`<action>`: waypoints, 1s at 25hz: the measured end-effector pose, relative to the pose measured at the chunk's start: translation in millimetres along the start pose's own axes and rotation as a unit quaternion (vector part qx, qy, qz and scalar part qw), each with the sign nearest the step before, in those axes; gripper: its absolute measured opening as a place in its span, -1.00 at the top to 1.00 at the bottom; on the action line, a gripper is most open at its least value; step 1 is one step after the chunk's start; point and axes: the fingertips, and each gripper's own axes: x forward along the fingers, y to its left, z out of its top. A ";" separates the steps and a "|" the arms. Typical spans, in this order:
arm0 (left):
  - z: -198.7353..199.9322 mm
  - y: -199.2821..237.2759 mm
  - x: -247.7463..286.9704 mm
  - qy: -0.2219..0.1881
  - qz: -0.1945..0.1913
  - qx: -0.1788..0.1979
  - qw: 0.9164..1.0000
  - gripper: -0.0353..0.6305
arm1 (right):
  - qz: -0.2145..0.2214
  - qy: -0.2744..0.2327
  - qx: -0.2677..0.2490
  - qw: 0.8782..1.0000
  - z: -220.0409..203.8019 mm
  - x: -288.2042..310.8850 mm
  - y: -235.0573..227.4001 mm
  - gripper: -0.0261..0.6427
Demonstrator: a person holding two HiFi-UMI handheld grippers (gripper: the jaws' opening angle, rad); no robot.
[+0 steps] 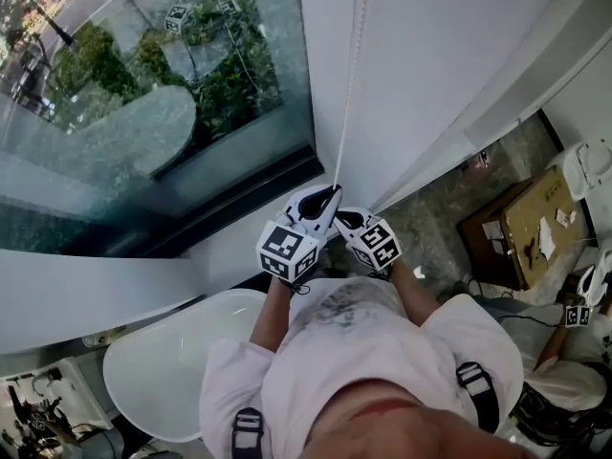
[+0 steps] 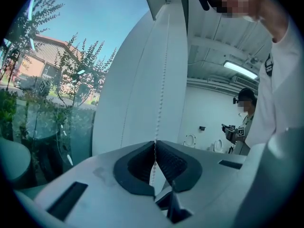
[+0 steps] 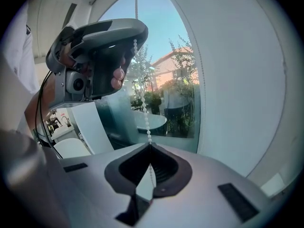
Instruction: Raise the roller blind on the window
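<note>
Both jaws closed on the bead chain (image 1: 348, 84): I grip with left gripper (image 2: 155, 145) and right gripper (image 3: 150, 147) so pulling can raise the blind (image 1: 440, 55).

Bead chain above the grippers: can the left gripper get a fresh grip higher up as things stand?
Probably yes, once it lets go. The left gripper is shut on the bead chain, and so is the right gripper; the chain above them hangs bare with nothing crossing it.
</note>
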 end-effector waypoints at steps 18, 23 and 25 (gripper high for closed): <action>4.7 0.3 -5.7 -0.025 0.013 0.001 1.000 0.85 | -0.007 -0.006 -0.065 0.998 1.5 -4.7 6.8 0.73; 10.1 3.9 -10.5 -0.043 0.021 0.013 0.999 0.85 | -0.024 -0.034 -0.081 0.996 26.5 -18.2 9.7 0.72; 15.2 6.6 -14.2 -0.055 0.029 0.015 0.998 0.84 | -0.030 -0.046 -0.086 0.995 38.5 -26.6 10.5 0.55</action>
